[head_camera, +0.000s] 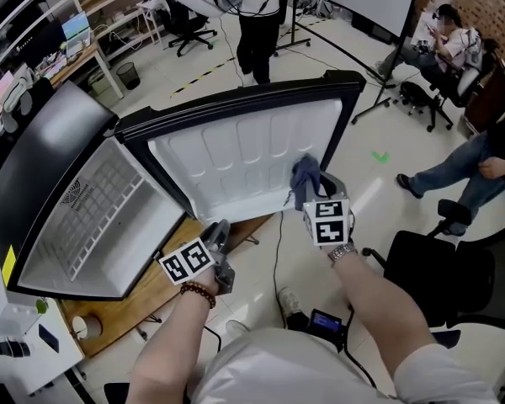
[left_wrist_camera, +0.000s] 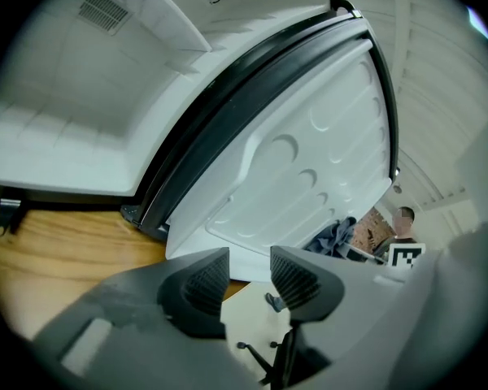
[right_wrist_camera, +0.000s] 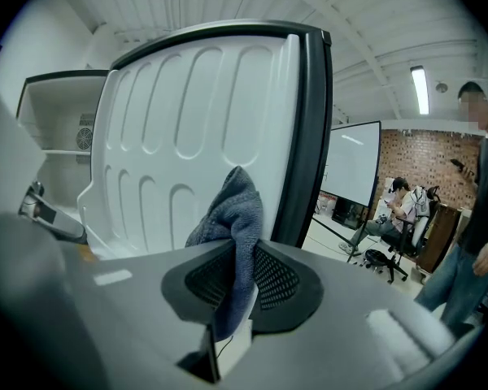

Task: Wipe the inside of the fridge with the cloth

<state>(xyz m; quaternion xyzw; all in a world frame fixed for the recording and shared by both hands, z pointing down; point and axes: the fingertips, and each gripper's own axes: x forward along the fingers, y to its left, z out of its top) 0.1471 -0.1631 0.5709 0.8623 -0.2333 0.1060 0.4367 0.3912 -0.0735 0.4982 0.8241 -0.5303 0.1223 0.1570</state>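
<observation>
The small fridge point(head_camera: 93, 217) lies on a wooden table with its door point(head_camera: 244, 158) swung open, white inner panel facing me. My right gripper point(head_camera: 307, 194) is shut on a grey-blue cloth point(head_camera: 305, 175), held just in front of the door's lower right part. In the right gripper view the cloth point(right_wrist_camera: 236, 210) sticks up from between the jaws point(right_wrist_camera: 242, 279), close to the ribbed door panel point(right_wrist_camera: 179, 128). My left gripper point(head_camera: 219, 230) hangs near the door's lower left corner. Its jaws point(left_wrist_camera: 250, 279) stand open with nothing between them, facing the door point(left_wrist_camera: 309, 161) and the fridge cavity point(left_wrist_camera: 81, 112).
The wooden table point(left_wrist_camera: 57, 250) carries the fridge. A person stands behind the door point(head_camera: 257, 23), and others sit at the right point(head_camera: 454, 36). A black office chair point(head_camera: 438, 268) is near my right arm. A cable point(head_camera: 278, 259) runs across the floor below the door.
</observation>
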